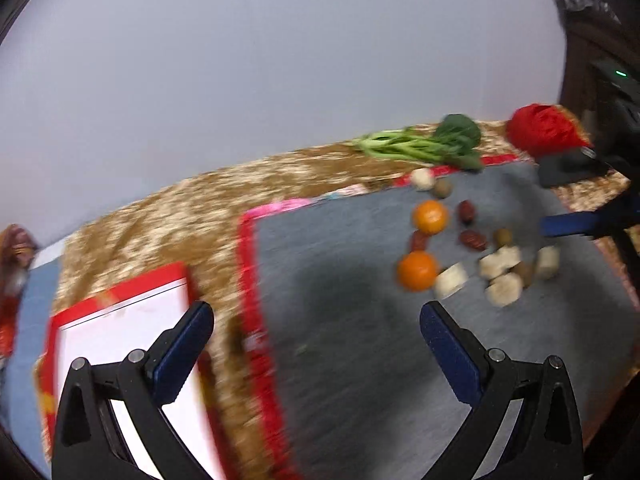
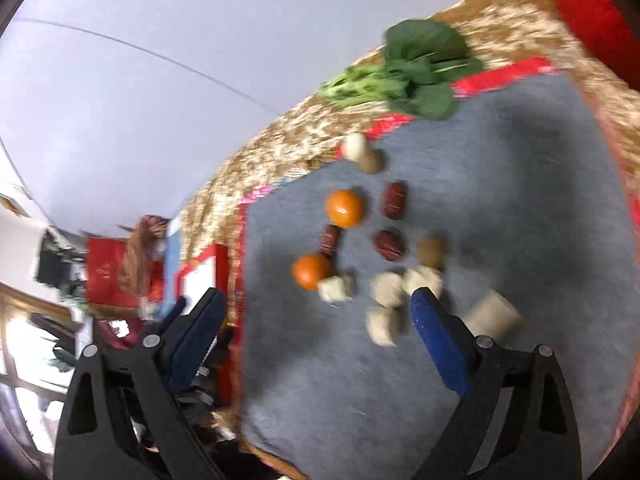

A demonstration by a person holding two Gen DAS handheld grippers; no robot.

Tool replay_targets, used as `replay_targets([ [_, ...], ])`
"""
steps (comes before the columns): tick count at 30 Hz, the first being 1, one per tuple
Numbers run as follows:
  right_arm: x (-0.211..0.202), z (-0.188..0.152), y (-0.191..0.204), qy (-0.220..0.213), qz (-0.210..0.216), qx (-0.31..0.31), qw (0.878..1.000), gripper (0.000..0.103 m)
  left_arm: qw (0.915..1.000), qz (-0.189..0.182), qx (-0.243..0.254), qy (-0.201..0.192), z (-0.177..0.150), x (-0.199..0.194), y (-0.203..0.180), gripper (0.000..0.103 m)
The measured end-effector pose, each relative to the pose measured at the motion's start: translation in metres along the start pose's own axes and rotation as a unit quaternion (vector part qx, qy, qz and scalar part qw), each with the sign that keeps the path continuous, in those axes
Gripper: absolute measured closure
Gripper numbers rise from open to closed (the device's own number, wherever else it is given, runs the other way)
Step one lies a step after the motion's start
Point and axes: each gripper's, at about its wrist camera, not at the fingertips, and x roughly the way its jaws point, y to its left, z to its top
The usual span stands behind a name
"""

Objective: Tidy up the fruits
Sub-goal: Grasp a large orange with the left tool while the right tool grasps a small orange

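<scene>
1. Fruits lie scattered and unsorted on the grey mat (image 1: 360, 300), so I judge the task is at its start: the approach before a first pick. In the left wrist view, the near orange (image 1: 417, 271) and the far orange (image 1: 430, 216) sit ahead and to the right of the left gripper (image 1: 316, 316), with dark red dates (image 1: 473, 239) and pale chunks (image 1: 505, 288) beside them. The left gripper's jaws are spread wide and hold nothing; only bare mat lies between them. A red-edged white tray (image 1: 120, 320) sits under the left finger, well apart from the fruit, and may be the destination, though I cannot tell. Leafy greens (image 1: 432, 144) lie at the mat's far edge.

2. In the right wrist view, the right gripper (image 2: 316, 304) is likewise released and empty. The near orange (image 2: 311, 271) lies just ahead, between the lines of its two fingers; the far orange (image 2: 345, 208) sits beyond it. Pale chunks (image 2: 386, 288) crowd the right finger. The next move calls for centring on one fruit and descending without nudging a touching pale chunk (image 2: 336, 288). Motion blur hides finer detail.
</scene>
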Motion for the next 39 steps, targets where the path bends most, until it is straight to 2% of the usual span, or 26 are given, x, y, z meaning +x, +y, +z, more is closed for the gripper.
replay_targets([
  [3, 0.026, 0.018, 0.005, 0.013, -0.011, 0.019, 1.000, 0.011, 0.9993, -0.025, 0.020, 0.021, 0.004, 0.017, -0.015, 0.002],
  [7, 0.054, 0.043, 0.001, 0.023, -0.007, 0.045, 0.999, 0.023, 0.9965, -0.064, 0.041, 0.036, 0.006, 0.027, -0.023, 0.012],
  [10, 0.071, 0.054, 0.003, 0.018, -0.011, 0.050, 0.999, 0.024, 0.9939, -0.094, 0.044, 0.037, 0.009, 0.031, -0.022, 0.023],
  [13, 0.080, 0.058, 0.000, 0.019, -0.051, 0.053, 0.997, 0.027, 0.9909, -0.121, 0.041, 0.044, 0.013, 0.037, -0.022, 0.025],
  [15, 0.090, 0.056, -0.005, 0.037, -0.059, 0.054, 0.996, 0.035, 0.9881, -0.137, 0.050, 0.049, 0.015, 0.043, -0.025, 0.031],
  [16, 0.094, 0.056, -0.006, 0.043, -0.064, 0.056, 0.995, 0.044, 0.9867, -0.144, 0.053, 0.055, 0.015, 0.046, -0.027, 0.036],
  [18, 0.098, 0.054, -0.005, 0.039, -0.082, 0.047, 0.995, 0.051, 0.9842, -0.155, 0.055, 0.065, 0.015, 0.054, -0.033, 0.045],
  [19, 0.100, 0.053, -0.005, 0.039, -0.094, 0.041, 0.994, 0.059, 0.9837, -0.155, 0.056, 0.071, 0.015, 0.058, -0.035, 0.048],
  [20, 0.101, 0.053, -0.007, 0.036, -0.104, 0.040, 0.993, 0.066, 0.9834, -0.155, 0.056, 0.075, 0.015, 0.062, -0.036, 0.049],
  [21, 0.099, 0.053, -0.011, 0.032, -0.102, 0.046, 0.993, 0.068, 0.9823, -0.160, 0.057, 0.079, 0.014, 0.065, -0.040, 0.051],
  [30, 0.071, 0.046, -0.024, 0.027, -0.043, 0.050, 0.997, 0.070, 0.9782, -0.192, 0.042, 0.068, 0.021, 0.072, -0.052, 0.054],
  [36, 0.037, 0.043, -0.020, 0.002, -0.015, 0.028, 0.999, 0.070, 0.9766, -0.197, 0.047, 0.071, 0.018, 0.070, -0.055, 0.054],
  [39, 0.031, 0.040, -0.017, 0.001, -0.009, 0.021, 1.000, 0.070, 0.9784, -0.182, 0.068, 0.070, 0.010, 0.061, -0.049, 0.054],
])
